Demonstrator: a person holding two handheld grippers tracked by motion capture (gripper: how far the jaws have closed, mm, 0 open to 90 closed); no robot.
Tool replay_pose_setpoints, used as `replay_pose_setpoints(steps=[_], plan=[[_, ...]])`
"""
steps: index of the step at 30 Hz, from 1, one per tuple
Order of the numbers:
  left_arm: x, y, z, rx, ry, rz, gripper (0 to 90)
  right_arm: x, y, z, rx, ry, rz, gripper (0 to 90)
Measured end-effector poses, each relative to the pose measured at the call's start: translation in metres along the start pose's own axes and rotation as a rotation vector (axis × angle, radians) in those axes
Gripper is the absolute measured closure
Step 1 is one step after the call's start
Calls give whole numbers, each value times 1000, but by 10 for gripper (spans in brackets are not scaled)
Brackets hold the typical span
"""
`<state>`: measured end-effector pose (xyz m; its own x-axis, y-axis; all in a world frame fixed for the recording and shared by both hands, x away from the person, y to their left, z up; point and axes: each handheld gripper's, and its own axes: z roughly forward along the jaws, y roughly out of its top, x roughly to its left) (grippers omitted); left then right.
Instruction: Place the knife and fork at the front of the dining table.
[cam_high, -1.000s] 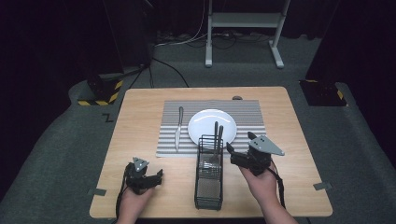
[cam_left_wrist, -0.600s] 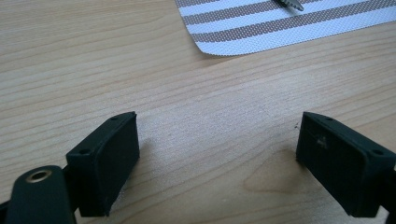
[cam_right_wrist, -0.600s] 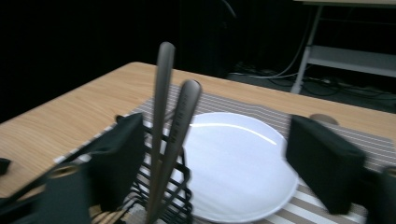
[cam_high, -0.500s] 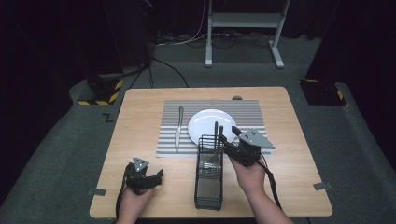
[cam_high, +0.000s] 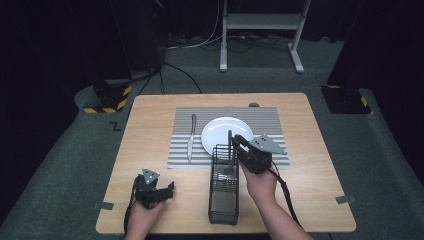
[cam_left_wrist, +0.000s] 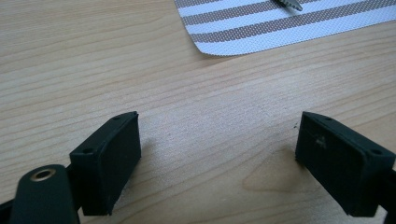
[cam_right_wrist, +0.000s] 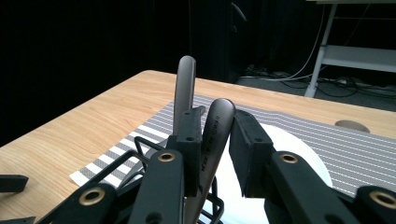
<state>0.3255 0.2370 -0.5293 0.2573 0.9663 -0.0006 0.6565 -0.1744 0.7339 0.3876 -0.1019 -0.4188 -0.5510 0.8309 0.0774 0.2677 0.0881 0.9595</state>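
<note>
Where the wire caddy stands: near edge of the desk, just off the placemat's front border, long axis running away from the person.
Wire caddy: black, upright, open-topped; two metal handles rising from its far end.
Right hand-held gripper: at the caddy's far end, level with the handle tops; grey three-cornered plate on top; cable trailing back along the forearm.
Right jaws: just been closing, one handle between them; in the right gripper view, left pad against the handle, slim gap showing at the right pad, so not yet clamped.
Handle between the jaws: grey metal, rounded tip, leaning slightly right, faint lettering along its length.
Second handle: taller, upright, behind and outside the left jaw, free of the grip.
Left hand-held gripper: low over the near-left part of the desk, well apart from the caddy; jaws spread wide, bare wood between them.
Placemat: grey-and-white striped, mid-desk; a corner visible in the left gripper view.
Plate: white, round, on the placemat, just behind the right hand-held gripper.
Knife: flat on the placemat, left of the plate, apart from it.
</note>
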Motion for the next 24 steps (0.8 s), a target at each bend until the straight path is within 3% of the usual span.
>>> replay_pose_setpoints(steps=[8, 17, 24], plan=[[0, 0, 0, 1, -1, -1, 140, 7, 3, 8, 4, 22, -43, 818], [1, 0, 0, 0, -7, 0, 141, 7, 4, 9, -6, 43, -26, 836], [1, 0, 0, 0, -7, 0, 140, 10, 7, 0, -41, 81, -11, 859]])
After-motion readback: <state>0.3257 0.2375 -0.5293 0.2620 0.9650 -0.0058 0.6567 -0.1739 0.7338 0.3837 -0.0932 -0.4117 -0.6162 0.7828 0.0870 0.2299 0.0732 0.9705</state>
